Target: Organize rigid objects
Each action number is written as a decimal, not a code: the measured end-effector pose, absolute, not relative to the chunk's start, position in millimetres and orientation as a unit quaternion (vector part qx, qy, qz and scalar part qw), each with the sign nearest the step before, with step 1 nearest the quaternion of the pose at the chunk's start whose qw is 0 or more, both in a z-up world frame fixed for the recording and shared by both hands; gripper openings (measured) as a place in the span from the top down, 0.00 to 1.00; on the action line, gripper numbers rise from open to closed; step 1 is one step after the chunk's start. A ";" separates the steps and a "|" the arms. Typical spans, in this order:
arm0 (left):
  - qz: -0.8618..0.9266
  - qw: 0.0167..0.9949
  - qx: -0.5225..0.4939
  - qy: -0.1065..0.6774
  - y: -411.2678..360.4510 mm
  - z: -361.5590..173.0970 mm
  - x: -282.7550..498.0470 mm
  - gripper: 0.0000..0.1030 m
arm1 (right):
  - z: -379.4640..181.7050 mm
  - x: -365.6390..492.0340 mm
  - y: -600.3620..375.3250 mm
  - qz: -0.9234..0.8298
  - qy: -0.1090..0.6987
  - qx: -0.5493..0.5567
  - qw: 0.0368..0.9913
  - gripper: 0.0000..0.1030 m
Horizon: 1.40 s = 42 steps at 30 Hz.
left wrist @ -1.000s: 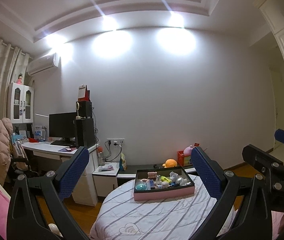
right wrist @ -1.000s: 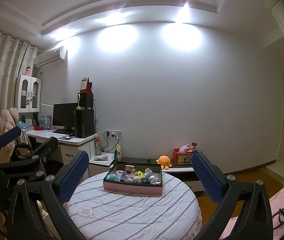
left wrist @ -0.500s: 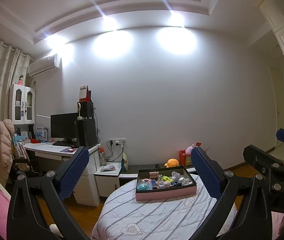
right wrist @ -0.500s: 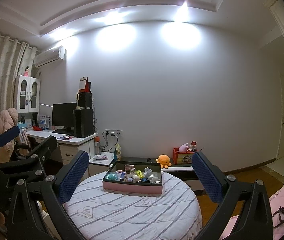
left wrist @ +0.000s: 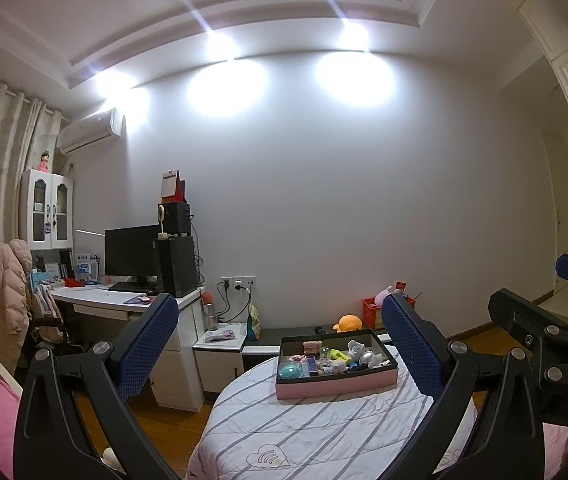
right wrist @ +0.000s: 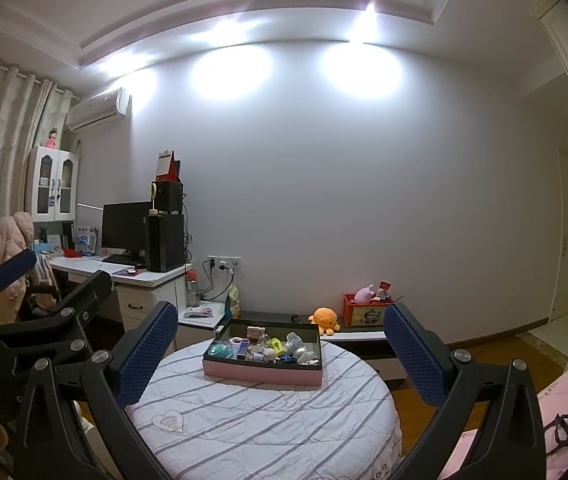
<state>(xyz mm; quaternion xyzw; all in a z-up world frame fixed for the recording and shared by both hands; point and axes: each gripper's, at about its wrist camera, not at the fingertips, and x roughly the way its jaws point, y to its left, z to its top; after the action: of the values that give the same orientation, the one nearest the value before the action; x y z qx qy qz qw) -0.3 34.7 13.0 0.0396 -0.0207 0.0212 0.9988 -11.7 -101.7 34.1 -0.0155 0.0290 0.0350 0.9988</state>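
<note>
A pink box with a dark inside (left wrist: 335, 385) (right wrist: 262, 374) stands on a round table with a striped white cover (left wrist: 315, 432) (right wrist: 260, 416). It holds several small rigid things: a teal ball (left wrist: 288, 369) (right wrist: 220, 349), a yellow piece (right wrist: 276, 345), white and silver figures (left wrist: 365, 357). My left gripper (left wrist: 278, 344) is open and empty, well short of the box. My right gripper (right wrist: 280, 348) is open and empty too, held above the table's near side. Each gripper shows at the edge of the other's view.
A white desk (left wrist: 124, 304) with a monitor and black speakers stands left. A low bench behind the table carries an orange plush (right wrist: 323, 318) and a red crate (right wrist: 365, 312). Pink bedding (right wrist: 563, 400) lies at right, and black glasses (right wrist: 565, 428) rest on it. Wooden floor surrounds the table.
Both views have shifted slightly: the box and table sit a little further right in the left wrist view. The grippers stay open and empty.
</note>
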 end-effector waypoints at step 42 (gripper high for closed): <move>0.028 0.998 0.045 -0.021 37.7 9.3 -3.6 0.00 | 33.4 -12.4 -97.2 0.030 0.036 -0.022 0.999 0.00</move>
<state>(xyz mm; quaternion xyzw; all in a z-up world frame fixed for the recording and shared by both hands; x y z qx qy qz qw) -3.6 37.7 9.3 0.0447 -0.0205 0.0284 0.9984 -12.4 -97.2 33.4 -0.0219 0.0358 0.0297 0.9987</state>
